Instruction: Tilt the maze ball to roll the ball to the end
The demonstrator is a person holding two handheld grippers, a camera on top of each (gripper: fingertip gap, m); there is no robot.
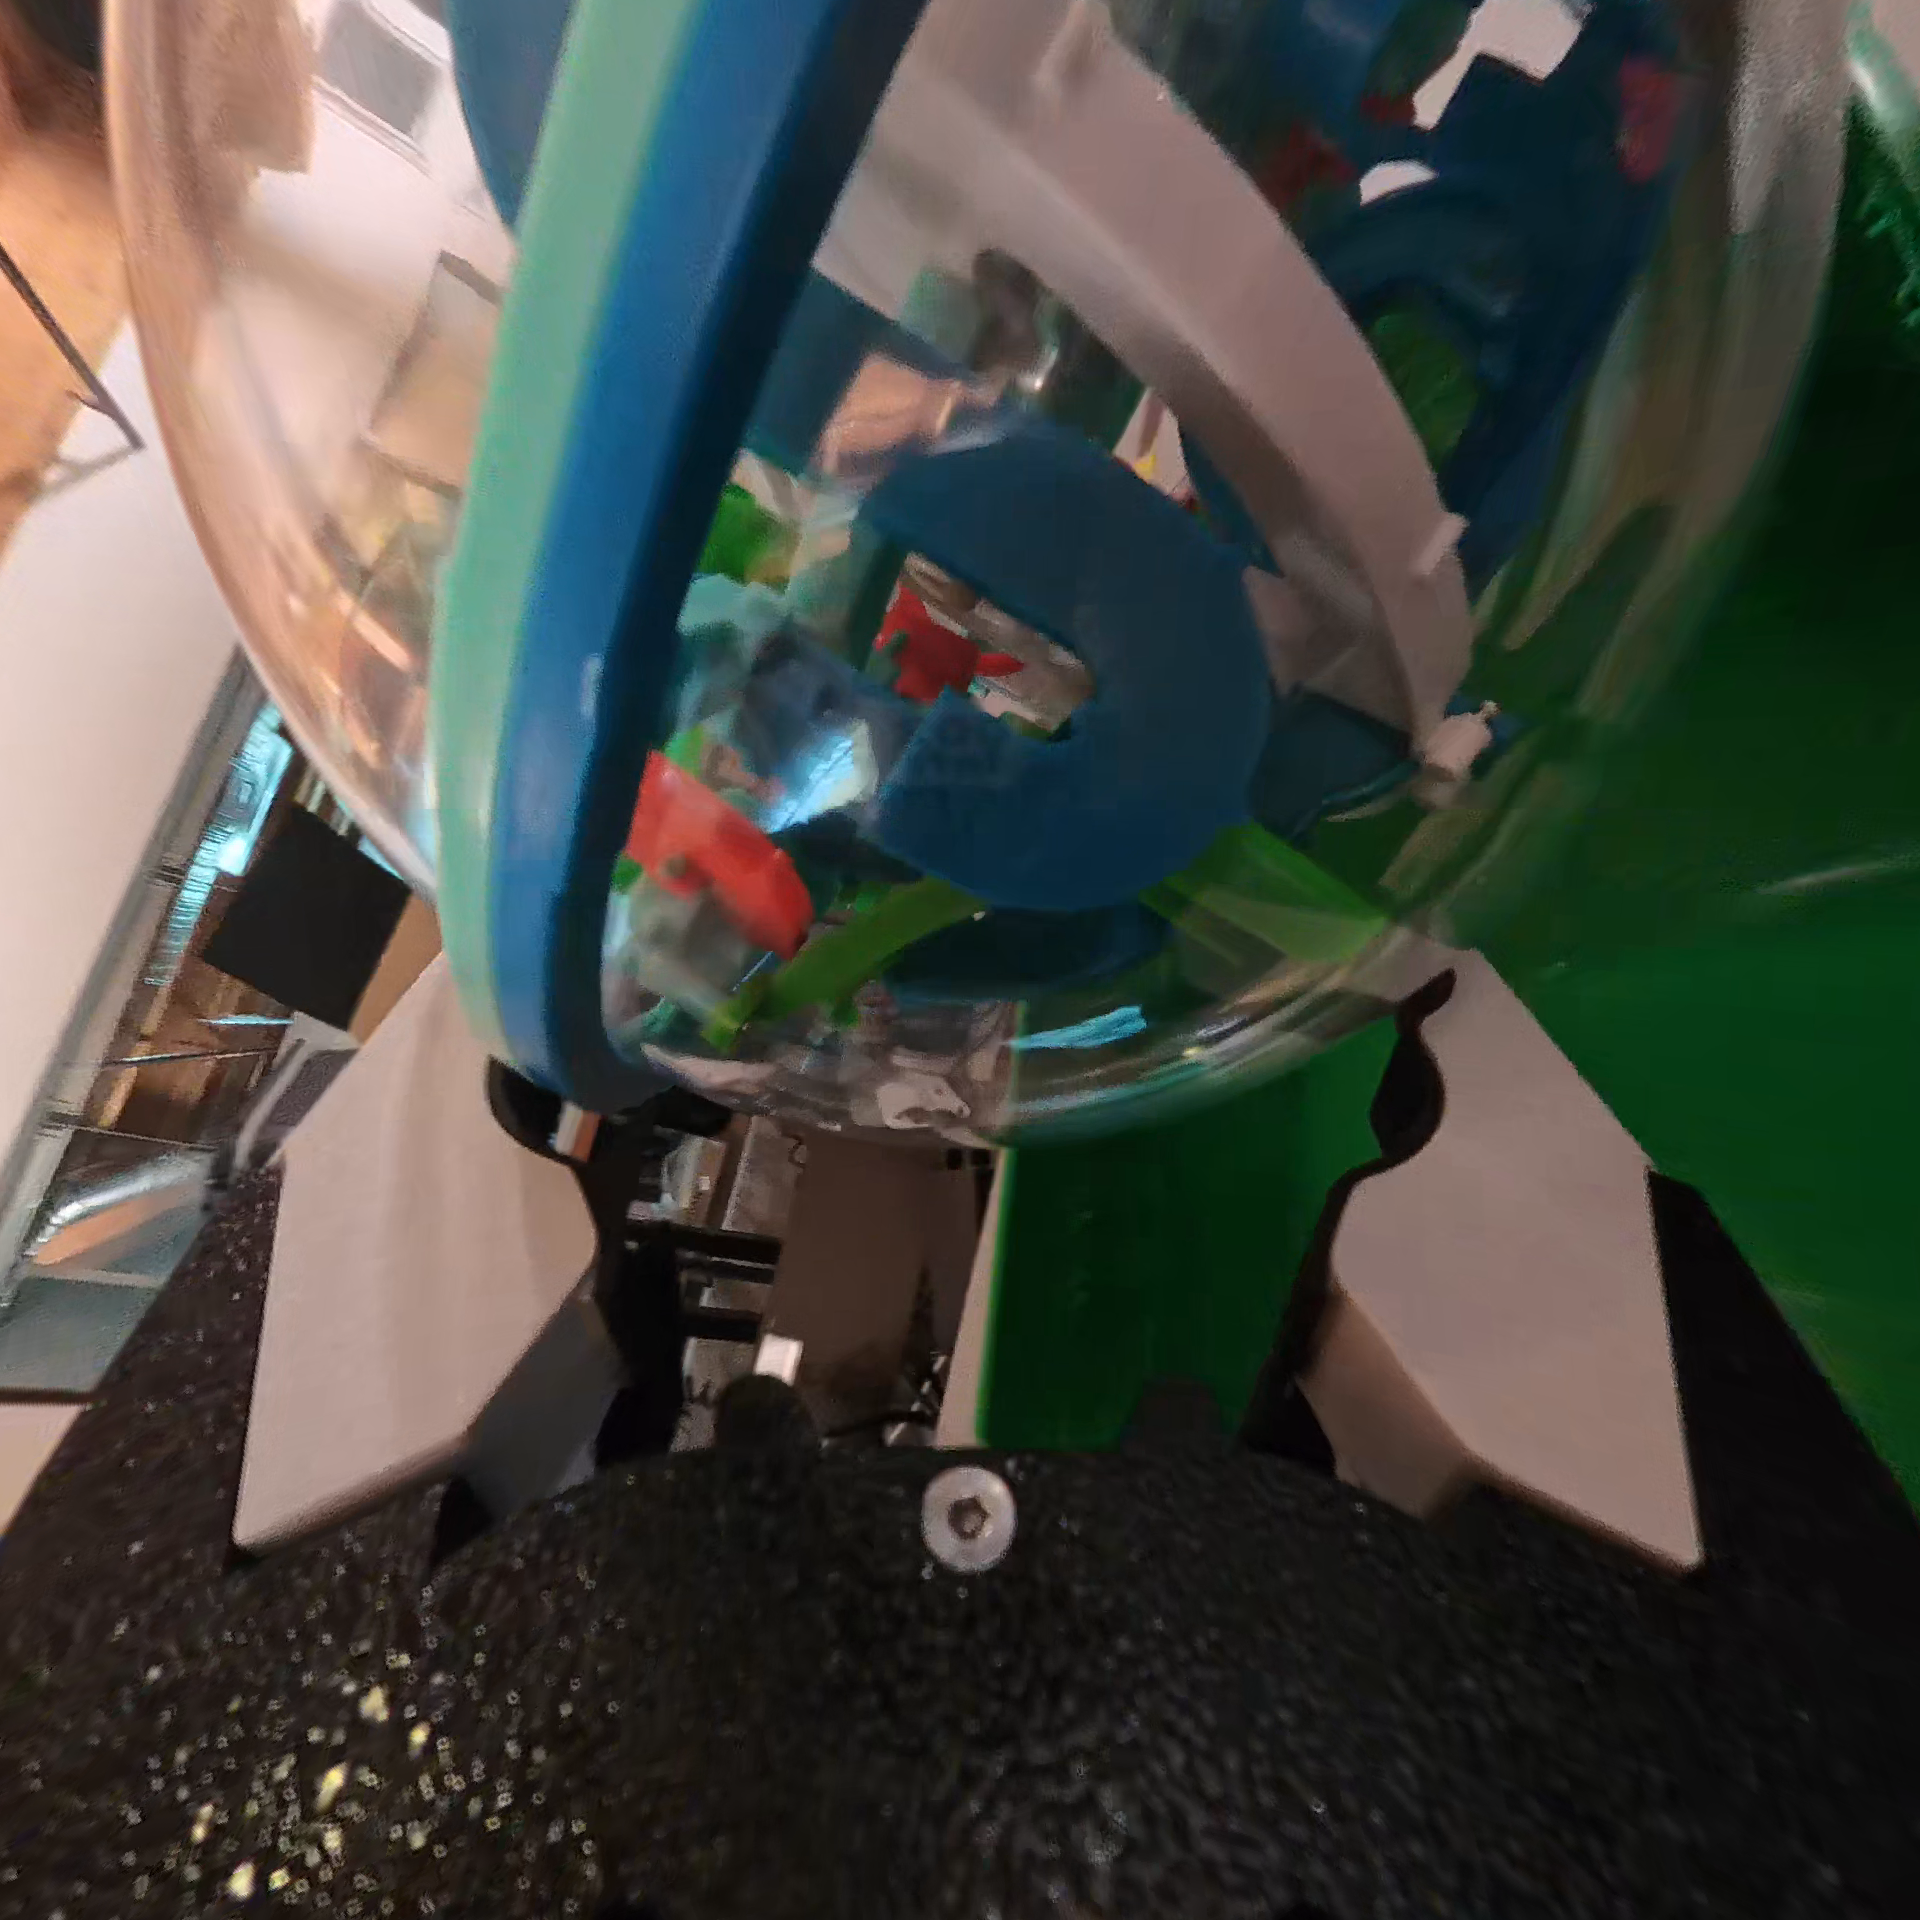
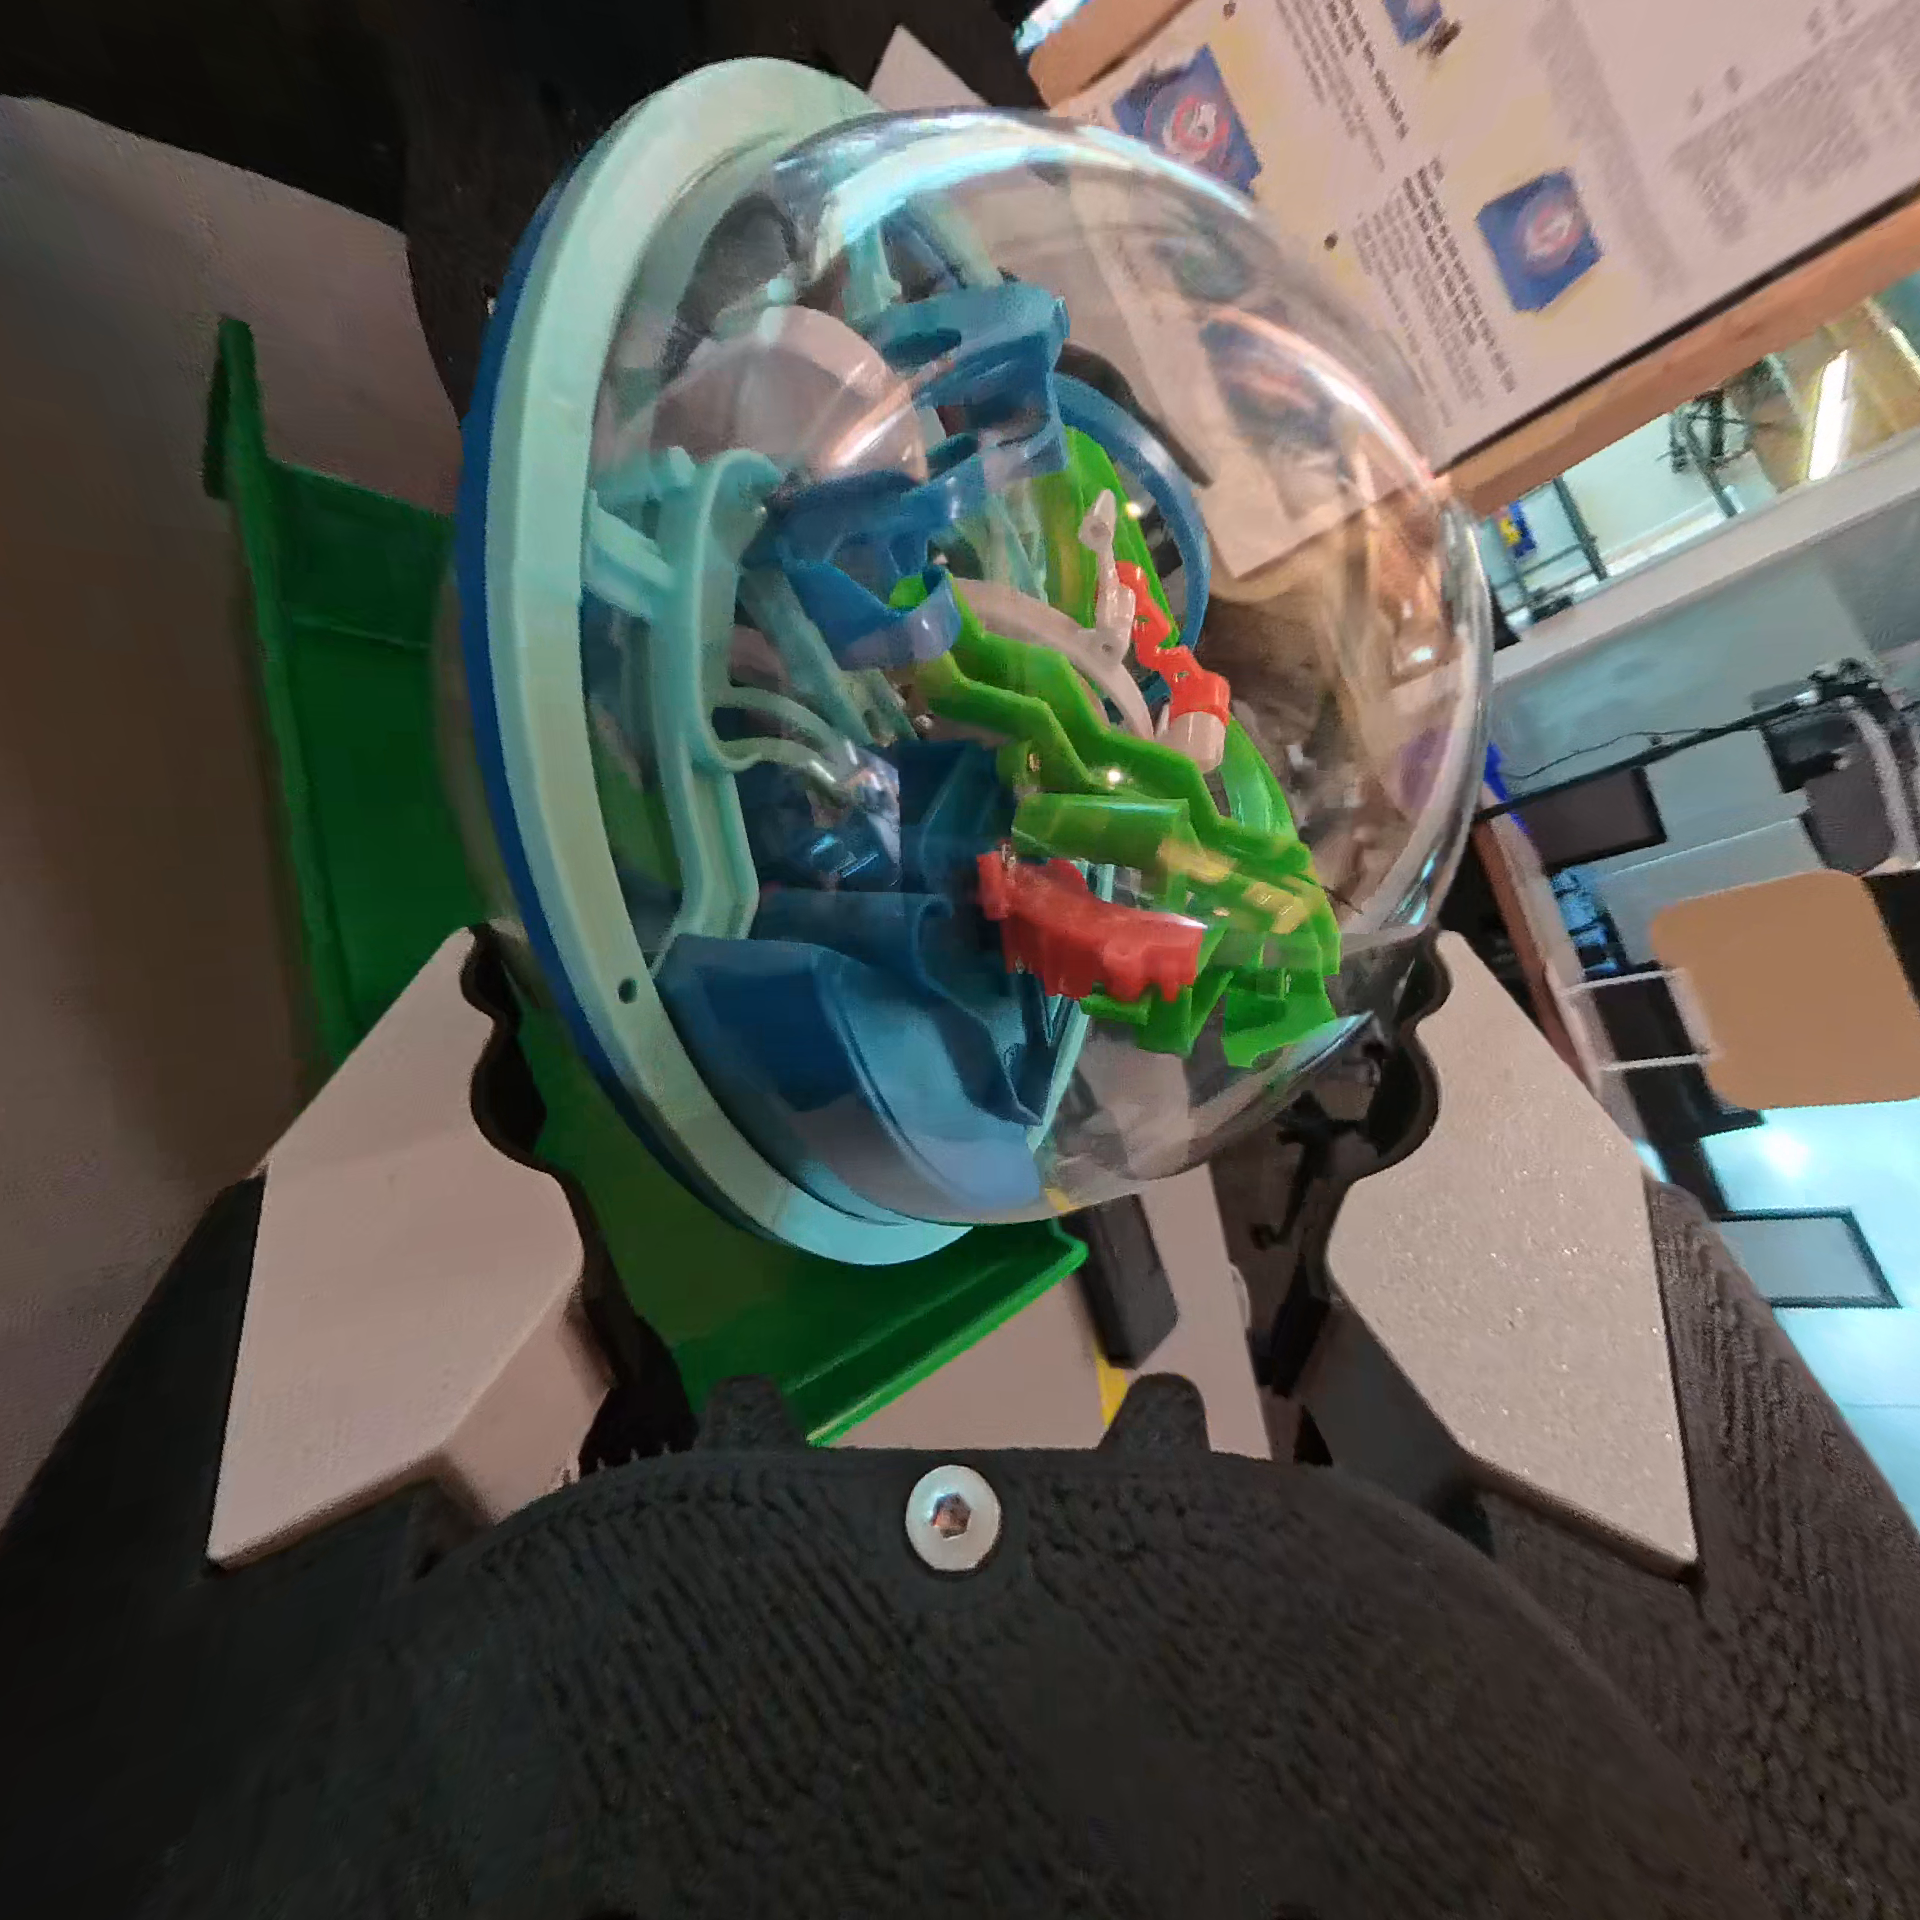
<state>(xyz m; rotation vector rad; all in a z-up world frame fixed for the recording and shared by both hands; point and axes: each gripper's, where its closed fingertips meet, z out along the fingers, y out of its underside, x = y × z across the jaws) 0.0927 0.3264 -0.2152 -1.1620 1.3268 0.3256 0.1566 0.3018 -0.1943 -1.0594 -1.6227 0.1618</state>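
Maze ball: a clear plastic sphere ringed by a pale mint and blue equator band, packed with blue, green and red track pieces; it sits tilted, band running near upright, between the fingers of both grippers and fills most of each wrist view.

Small ball inside: cannot be picked out in either view.

Right gripper: jaws spread wide around the lower part of the sphere; the left finger's black pad meets the band's rim and the right fingertip lies against the clear dome, so the sphere looks clamped across its width.

Left gripper: jaws likewise stand wide, the sphere's underside resting close above them; the view is blurred, the black pad on the right sits at the dome's edge, and firm contact cannot be made out here.

Green part: a bright green plastic piece behind and under the sphere, next to the other gripper's pale finger plates.

Poster: a printed sheet with blue picture panels and blocks of text on a wood-edged board, upper right of the right wrist view; the writing is too blurred to read.

Branding: no brand mark legible on the sphere or the grippers.

Background: desks and dark equipment beyond, out of focus.
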